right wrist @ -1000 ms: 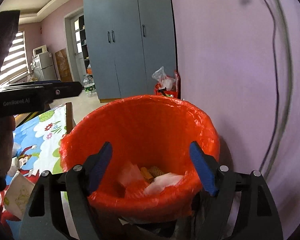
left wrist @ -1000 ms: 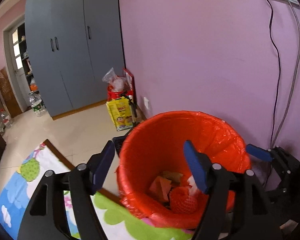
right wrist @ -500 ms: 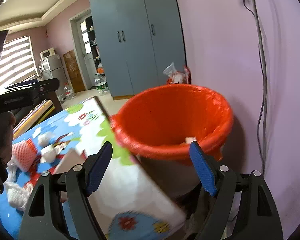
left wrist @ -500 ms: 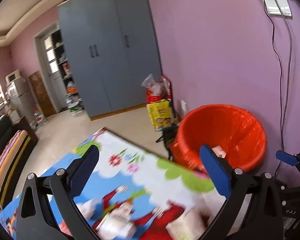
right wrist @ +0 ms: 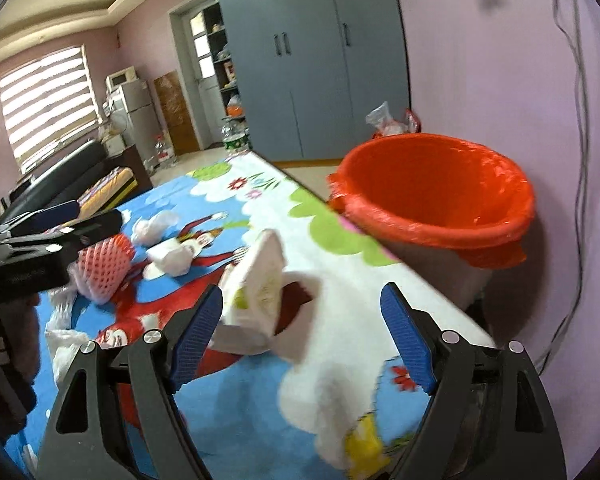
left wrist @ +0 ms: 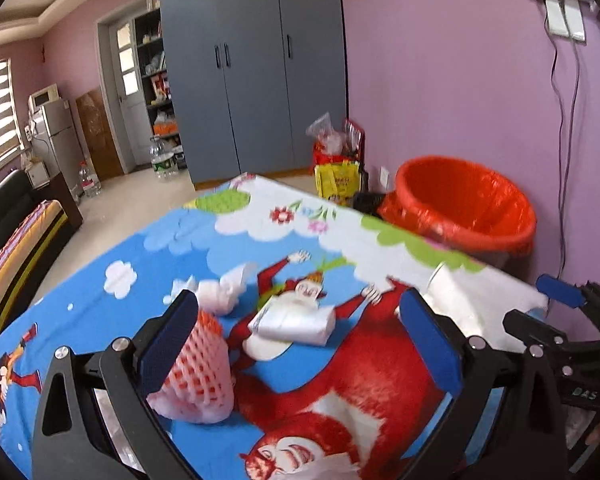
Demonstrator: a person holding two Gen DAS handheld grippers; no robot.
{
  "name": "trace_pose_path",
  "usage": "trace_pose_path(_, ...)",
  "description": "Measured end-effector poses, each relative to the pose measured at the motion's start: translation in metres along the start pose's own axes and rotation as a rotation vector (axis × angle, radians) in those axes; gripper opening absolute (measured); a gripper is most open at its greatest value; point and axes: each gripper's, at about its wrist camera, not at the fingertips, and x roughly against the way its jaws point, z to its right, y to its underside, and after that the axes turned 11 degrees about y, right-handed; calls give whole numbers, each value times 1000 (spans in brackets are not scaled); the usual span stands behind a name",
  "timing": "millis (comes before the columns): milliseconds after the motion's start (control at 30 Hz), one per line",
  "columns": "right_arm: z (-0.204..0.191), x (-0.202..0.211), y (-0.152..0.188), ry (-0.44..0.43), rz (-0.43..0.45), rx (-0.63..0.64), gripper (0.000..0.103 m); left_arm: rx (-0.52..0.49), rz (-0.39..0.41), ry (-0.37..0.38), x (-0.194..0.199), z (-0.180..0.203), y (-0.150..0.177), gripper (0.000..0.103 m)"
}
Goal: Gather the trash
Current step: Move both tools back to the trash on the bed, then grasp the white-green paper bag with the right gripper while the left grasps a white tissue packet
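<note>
Where the black left gripper hangs over the table, its blue-padded jaws stand wide apart, gripping nothing; a pink-and-white foam net fruit sleeve lies just beside the left pad. The black right gripper is likewise spread open and empty above the bright cartoon-print tablecloth, with a white crumpled paper carton close by its left pad. Farther on: a folded white tissue pack mid-cloth, then a crumpled white tissue beyond it. Past the table's far edge, a round bin lined with a red plastic bag stands against the purple wall. Farthest back, a grey-blue wardrobe.
</note>
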Motion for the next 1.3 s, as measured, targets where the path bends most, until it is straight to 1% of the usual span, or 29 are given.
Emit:
trace_pose_path(167, -16, -6, 3, 9, -27, 25, 77, 52, -28, 57, -18, -10, 3, 98)
trace_pose_path(267, -20, -13, 3, 22, -38, 23, 77, 53, -38, 85, -30, -10, 0, 98)
trace_pose_path(333, -24, -17, 2, 24, -49, 30, 77, 35, -45, 91, -37, -9, -2, 98)
trace_pose_path(433, -29, -27, 2, 19, -73, 44, 77, 0, -85, 44, -49, -14, 1, 98)
trace_pose_path(500, -35, -33, 1, 10, -85, 51, 77, 10, -109, 13, -52, -25, 7, 98)
trace_pose_path(567, -40, -38, 0, -1, -92, 52, 77, 24, -116, -33, -49, -40, 14, 98)
trace_pose_path(667, -50, -49, -3, -11, -110, 65, 77, 58, -117, -75, -39, -66, 23, 98)
trace_pose_path(733, -57, -55, -3, -19, -120, 75, 77, 74, -117, -87, -33, -76, 26, 98)
trace_pose_path(800, -62, -59, -2, -23, -131, 88, 75, 100, -112, -71, -25, -82, 27, 98)
trace_pose_path(867, -63, -62, 0, -28, -139, 95, 63, 121, -103, -33, -21, -78, 25, 98)
trace_pose_path(900, -61, -62, 1, -33, -144, 90, 58, 120, -99, -17, -21, -72, 23, 98)
trace_pose_path(933, -58, -62, 3, -37, -151, 86, 50, 105, -97, -3, -22, -63, 19, 98)
trace_pose_path(1033, -47, -55, 5, -48, -132, 78, 49, 65, -105, 7, -31, -40, 11, 98)
trace_pose_path(1100, -38, -49, 5, -54, -114, 65, 49, 81, -139, 14, -44, -32, 7, 98)
trace_pose_path(1167, -26, -43, 5, -61, -99, 45, 49, 126, -171, 23, -57, -30, 5, 98)
trace_pose_path(1300, -11, -35, 2, -81, -66, 19, 49, 160, -189, -33, -78, -25, 1, 97)
